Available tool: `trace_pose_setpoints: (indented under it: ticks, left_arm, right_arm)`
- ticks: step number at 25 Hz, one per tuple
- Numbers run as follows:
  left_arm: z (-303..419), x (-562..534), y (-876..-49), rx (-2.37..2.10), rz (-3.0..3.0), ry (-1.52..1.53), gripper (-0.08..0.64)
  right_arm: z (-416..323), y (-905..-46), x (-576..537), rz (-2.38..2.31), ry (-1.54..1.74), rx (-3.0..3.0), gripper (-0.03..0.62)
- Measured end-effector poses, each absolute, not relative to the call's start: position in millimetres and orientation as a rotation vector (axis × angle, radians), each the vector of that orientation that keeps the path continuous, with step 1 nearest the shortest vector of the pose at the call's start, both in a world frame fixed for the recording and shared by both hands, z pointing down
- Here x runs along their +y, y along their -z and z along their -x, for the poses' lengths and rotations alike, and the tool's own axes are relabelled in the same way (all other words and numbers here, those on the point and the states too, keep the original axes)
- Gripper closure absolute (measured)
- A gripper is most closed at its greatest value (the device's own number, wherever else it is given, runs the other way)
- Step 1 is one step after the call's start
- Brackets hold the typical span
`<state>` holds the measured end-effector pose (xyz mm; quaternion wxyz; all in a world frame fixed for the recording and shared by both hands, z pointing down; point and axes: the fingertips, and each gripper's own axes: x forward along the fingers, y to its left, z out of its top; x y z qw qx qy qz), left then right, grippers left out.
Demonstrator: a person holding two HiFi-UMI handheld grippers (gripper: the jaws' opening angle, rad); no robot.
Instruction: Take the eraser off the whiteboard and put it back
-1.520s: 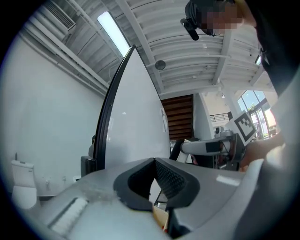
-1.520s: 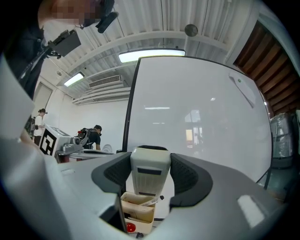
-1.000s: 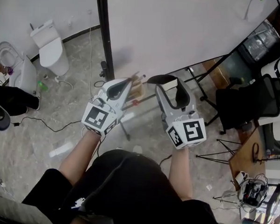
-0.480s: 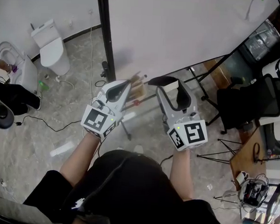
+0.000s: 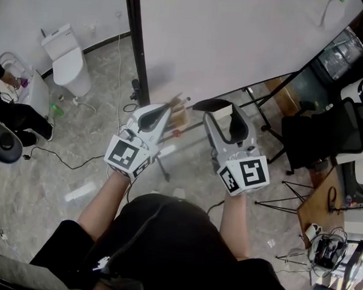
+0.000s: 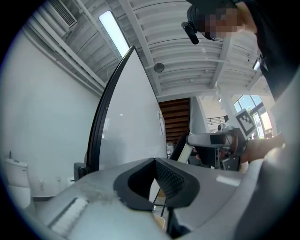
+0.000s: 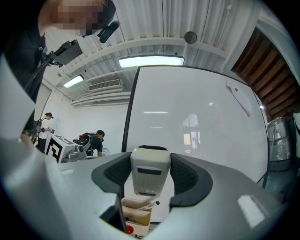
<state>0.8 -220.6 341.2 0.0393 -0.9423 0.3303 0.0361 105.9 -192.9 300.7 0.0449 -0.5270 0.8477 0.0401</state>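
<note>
The eraser (image 7: 150, 174), a white block with a black felt edge, is clamped upright between the pads of my right gripper (image 7: 150, 178). In the head view the eraser (image 5: 220, 110) shows at the tip of the right gripper (image 5: 224, 113), just short of the whiteboard (image 5: 235, 41). My left gripper (image 5: 161, 113) hangs beside it at the same height. In the left gripper view its jaws (image 6: 155, 163) meet with nothing between them. The whiteboard (image 7: 197, 117) fills the right gripper view ahead.
A small tray with markers (image 7: 137, 208) sits under the board below the eraser. The board's black frame post (image 5: 135, 48) stands left of the grippers. A toilet (image 5: 67, 62) and a crouching person (image 5: 13, 117) are at far left, a black office chair (image 5: 328, 131) at right.
Both grippers stay where they were, the eraser still in the right one. Only the person at the far left has shifted a little.
</note>
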Motion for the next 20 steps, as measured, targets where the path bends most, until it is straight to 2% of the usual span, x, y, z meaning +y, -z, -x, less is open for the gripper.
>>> trace_pose_setpoints:
  ticks: [20]
  left_arm:
    - [5.5,-219.6,-350.5,1.088,2.872,-0.084,0.557]
  right_arm:
    - [-103.7,-324.9,-202.0,1.581,-0.048,2.631,0.327]
